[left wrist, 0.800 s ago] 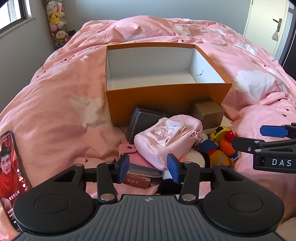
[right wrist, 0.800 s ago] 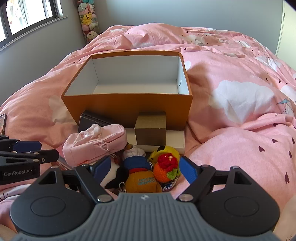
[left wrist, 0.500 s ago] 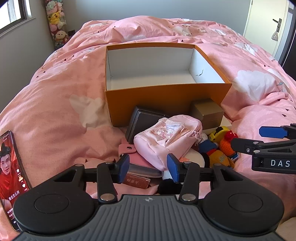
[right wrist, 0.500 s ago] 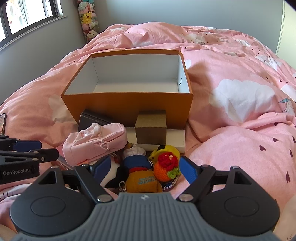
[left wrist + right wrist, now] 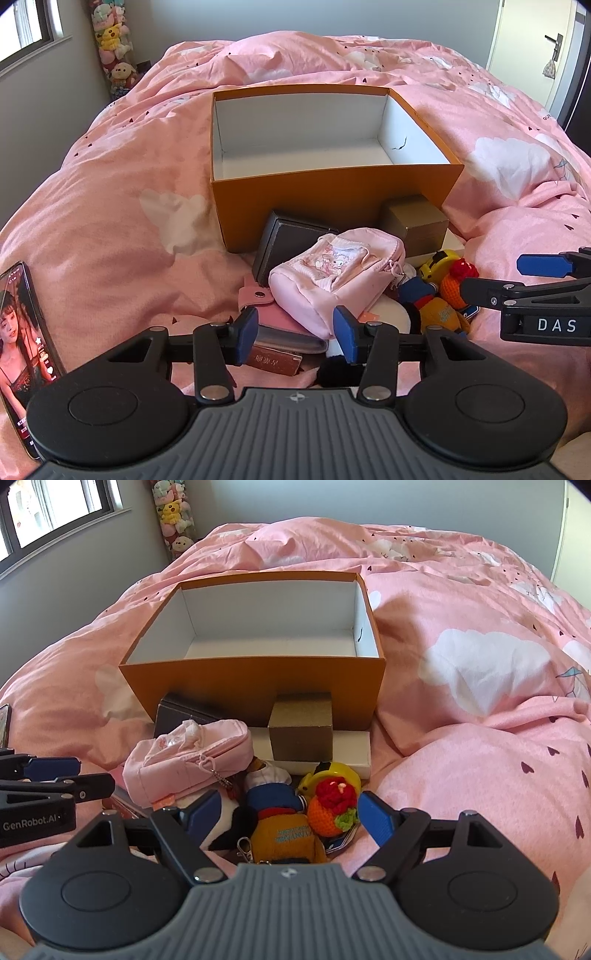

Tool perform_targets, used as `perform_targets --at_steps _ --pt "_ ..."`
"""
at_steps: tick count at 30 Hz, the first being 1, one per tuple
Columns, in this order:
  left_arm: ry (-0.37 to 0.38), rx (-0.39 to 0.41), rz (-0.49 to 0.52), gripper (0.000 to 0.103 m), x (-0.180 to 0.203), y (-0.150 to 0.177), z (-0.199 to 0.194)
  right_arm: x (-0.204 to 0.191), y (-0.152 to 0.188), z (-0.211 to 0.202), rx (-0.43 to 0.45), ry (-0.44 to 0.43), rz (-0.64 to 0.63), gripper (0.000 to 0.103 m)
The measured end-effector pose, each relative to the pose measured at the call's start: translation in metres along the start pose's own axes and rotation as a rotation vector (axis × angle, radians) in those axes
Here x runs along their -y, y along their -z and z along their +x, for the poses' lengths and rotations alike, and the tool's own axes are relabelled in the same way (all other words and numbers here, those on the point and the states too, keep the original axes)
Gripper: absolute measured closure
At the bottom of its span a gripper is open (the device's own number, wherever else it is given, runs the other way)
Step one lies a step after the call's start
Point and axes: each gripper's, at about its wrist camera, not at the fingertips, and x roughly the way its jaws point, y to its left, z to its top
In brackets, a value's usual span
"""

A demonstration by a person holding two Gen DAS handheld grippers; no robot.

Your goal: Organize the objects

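An open orange box [image 5: 332, 192] with a white inside stands on the pink bed; it also shows in the right wrist view [image 5: 255, 683]. In front of it lies a pile: a pink pouch [image 5: 332, 273] [image 5: 188, 757], a dark case [image 5: 284, 240], a tan box [image 5: 417, 225] [image 5: 301, 731], a pink wallet [image 5: 266, 317], a plush doll [image 5: 280, 823] and a crocheted orange toy [image 5: 328, 805]. My left gripper [image 5: 295, 334] is open, its fingers beside the pouch's near end. My right gripper [image 5: 288, 818] is open around the doll and the orange toy.
A lit phone [image 5: 22, 347] lies at the left on the pink duvet [image 5: 110, 221]. A white flat box [image 5: 351, 749] lies under the tan box. Stuffed toys [image 5: 171, 513] stand by the wall at the back left. A door [image 5: 535, 48] is at the far right.
Both grippers have edged slightly forward toward the pile. Nothing was taken hold of and no object moved.
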Motion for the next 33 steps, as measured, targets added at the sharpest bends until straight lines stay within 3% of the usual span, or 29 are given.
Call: perform_targets --at_steps 21,25,29,33 --pt "0.033 -0.003 0.003 0.05 -0.002 -0.001 0.001 -0.001 -0.002 0.005 -0.027 -0.013 -0.01 0.021" --pt "0.076 -0.011 0.013 0.062 -0.006 -0.006 0.002 -0.005 -0.005 0.009 -0.042 -0.031 -0.04 0.028" --pt "0.129 -0.008 0.067 0.064 -0.003 -0.011 0.002 -0.011 -0.012 0.017 -0.066 -0.074 -0.072 0.045" --pt "0.121 -0.024 0.063 0.07 -0.011 -0.02 0.009 -0.015 -0.025 0.025 -0.095 -0.147 -0.049 0.051"
